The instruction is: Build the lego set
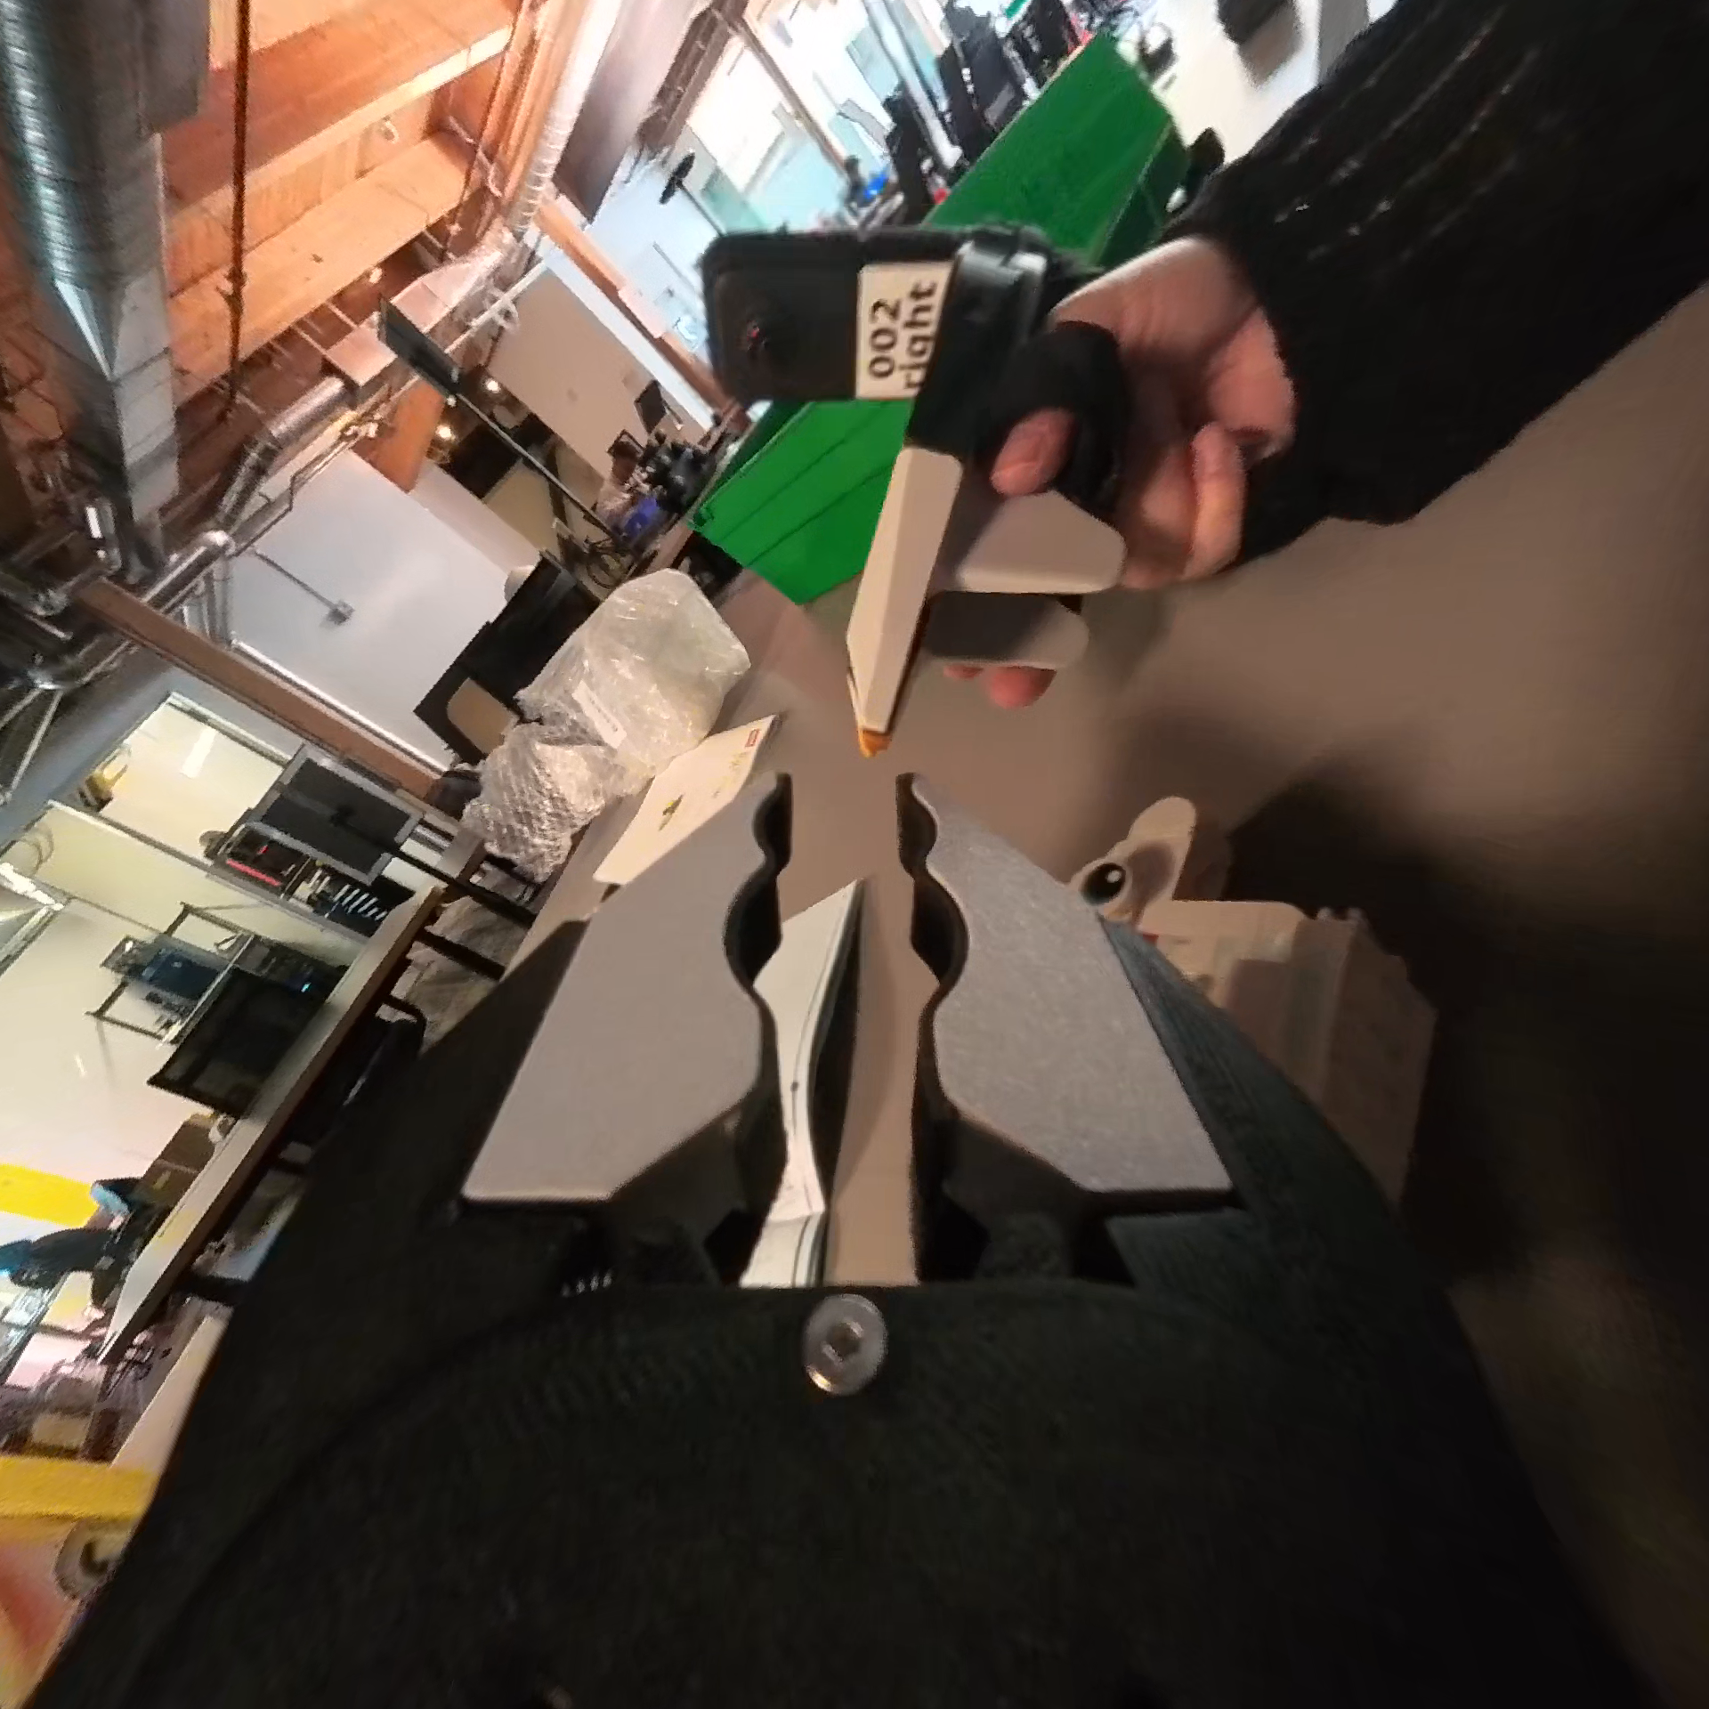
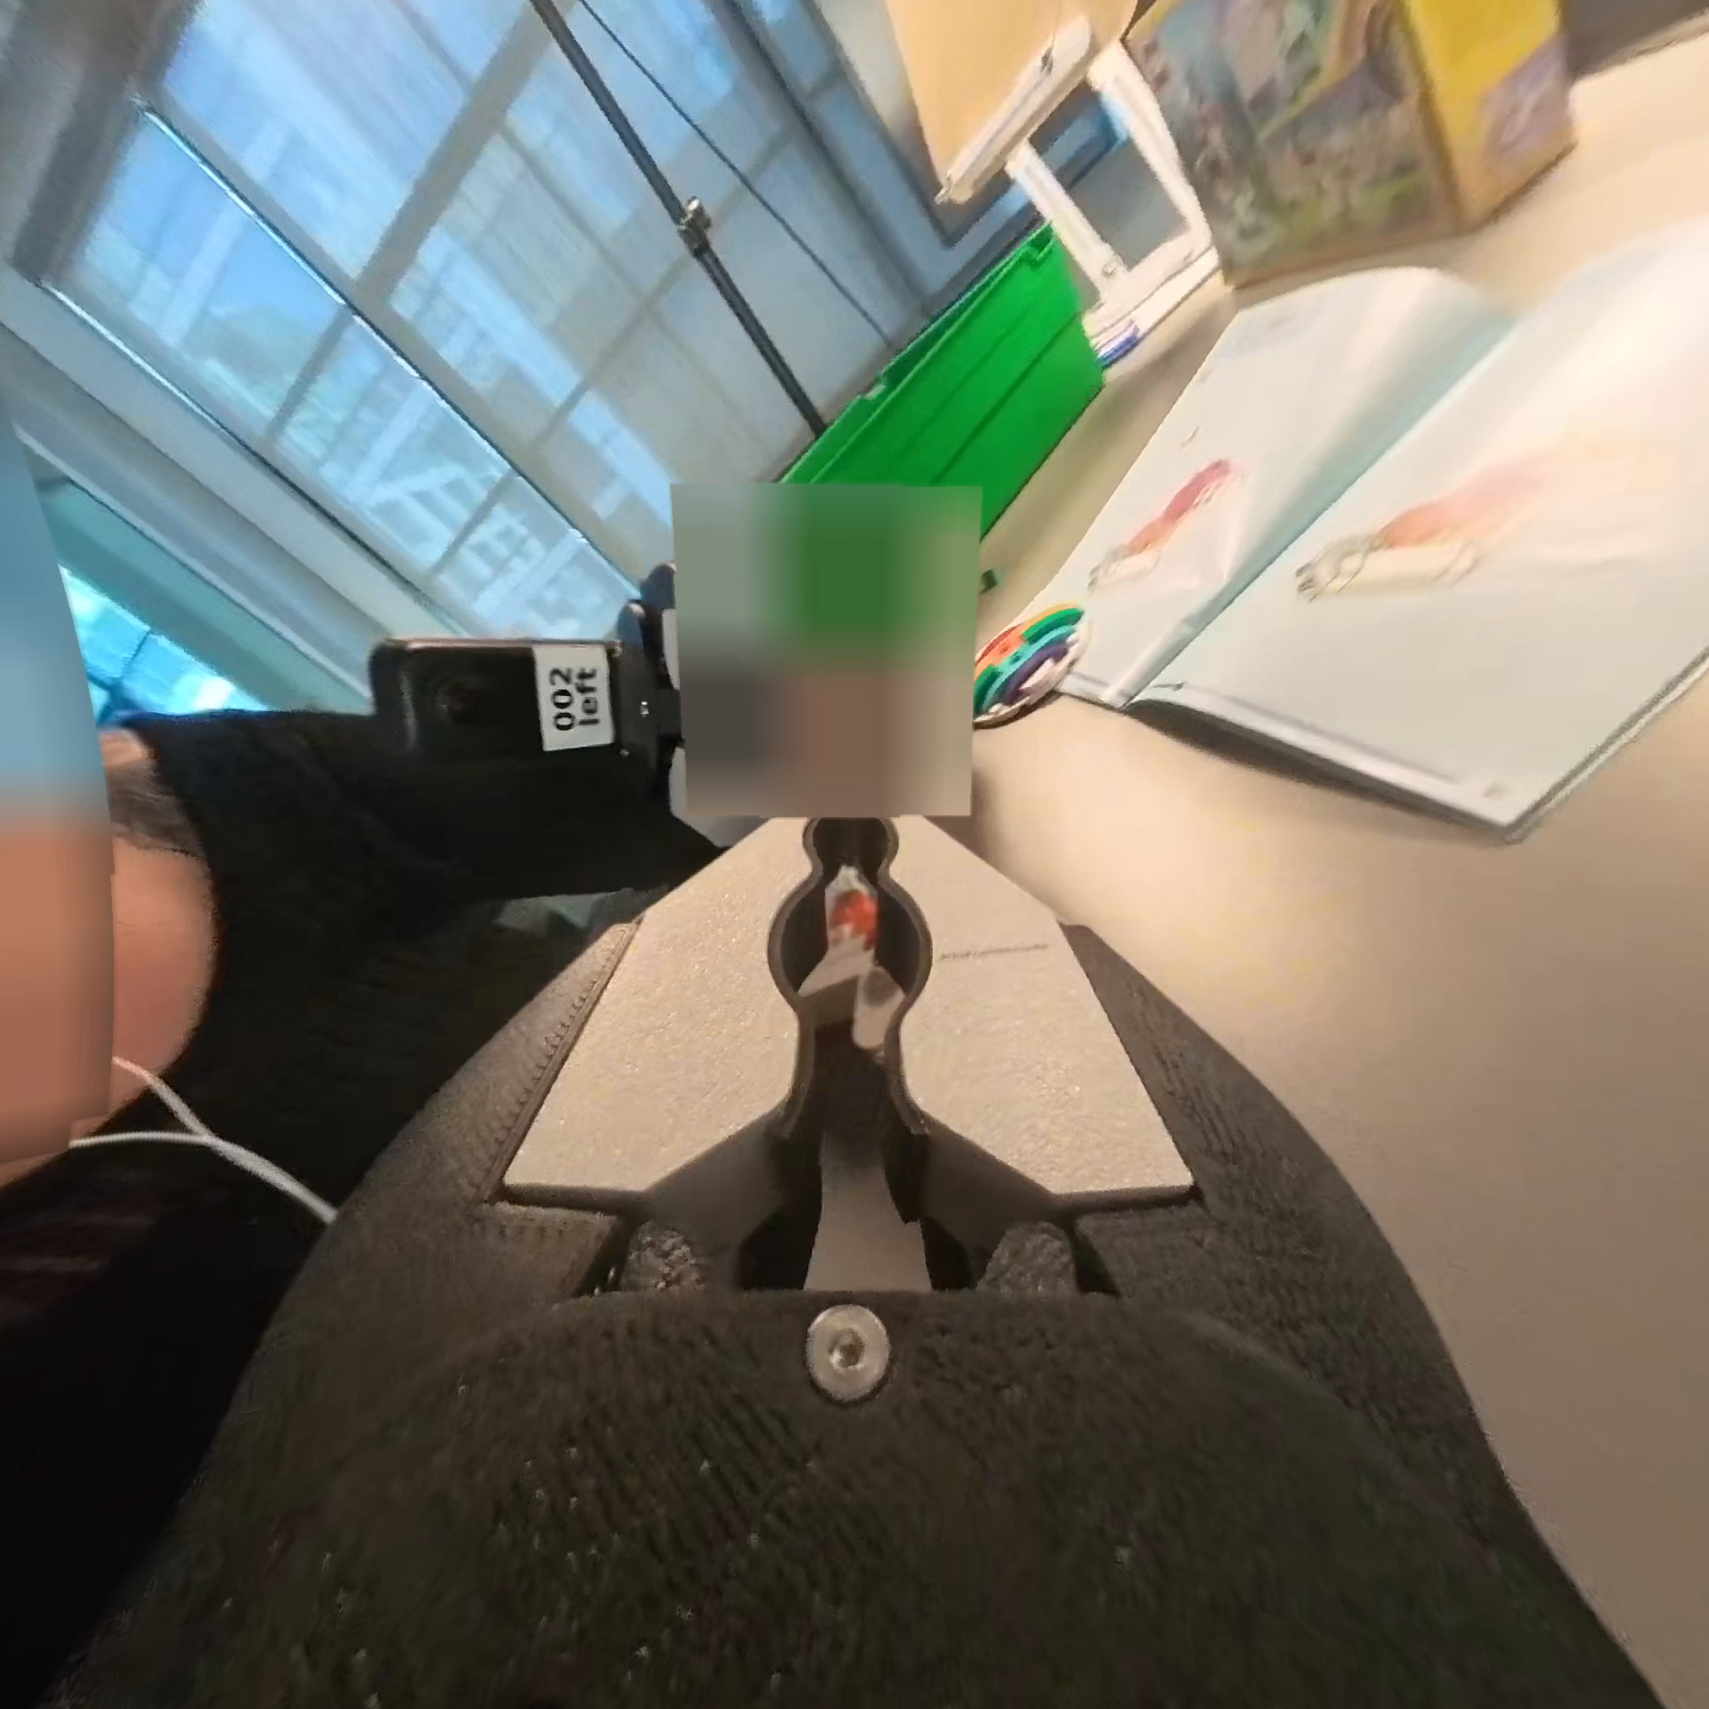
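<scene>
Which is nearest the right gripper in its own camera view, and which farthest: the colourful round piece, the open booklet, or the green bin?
From the right gripper:
1. Colourful round piece, on the table, just right.
2. Open booklet, farther right.
3. Green bin, behind both.

Daylight floods through the windows (image 2: 305, 305) behind my claws; motion blur smears the booklet (image 2: 1387, 555) and box (image 2: 1341, 120). Fisheye bends the edges, and the table (image 1: 1387, 740) lies shadowed.

Large paned windows (image 2: 305, 388), exposed wooden ceiling (image 1: 370, 157), silver ducts (image 1: 83, 213).
</scene>
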